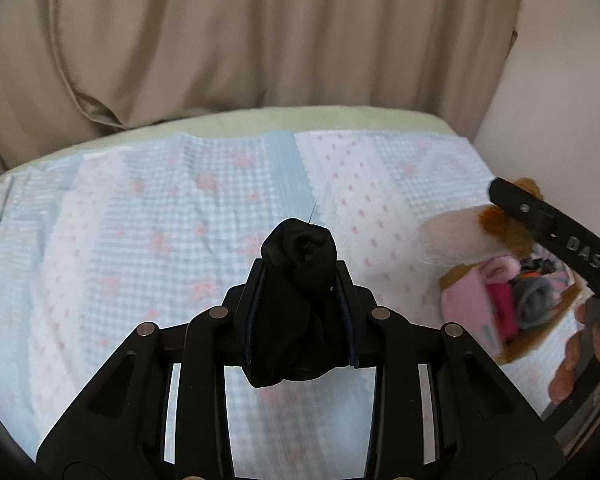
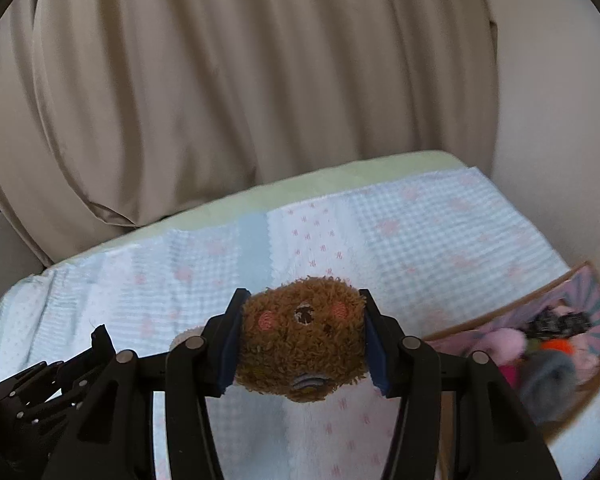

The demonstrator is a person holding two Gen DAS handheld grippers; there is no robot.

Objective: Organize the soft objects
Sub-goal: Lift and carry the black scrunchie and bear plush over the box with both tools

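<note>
Left wrist view: left gripper (image 1: 300,276) at frame centre, jaws clamped on a rolled black sock (image 1: 300,264). The sock's rolled end pokes up past the fingertips, and the rest hangs down between the fingers toward the lower middle of the frame. The gripper and sock sit above a bedspread (image 1: 140,240), a light blue gingham and white patchwork with pink flowers. Beige curtain (image 1: 220,40) fills the top half of the frame.

At the right edge of the same view, the right gripper's black body (image 1: 556,236) crosses diagonally, with the plush partly behind it, brown and cream fur blurred. Below it is a cardboard box (image 1: 512,350) holding pink, magenta and grey soft items; contents are blurred, probably rolled socks. Fingers of the person's hand (image 1: 580,364) show at lower right.

Right wrist view: right gripper (image 2: 302,340) at centre, jaws closed narrow on a brown plush toy (image 2: 300,336), squeezing it from both sides. Pink cheeks and an embroidered nose face the camera. The plush is held above the bedspread (image 2: 420,232). The box (image 2: 580,396) sits at lower right, open, with pink, grey and orange soft items inside. The left gripper (image 2: 100,338) shows at lower left, black sock tip barely visible. Curtain (image 2: 260,80) behind.
</note>
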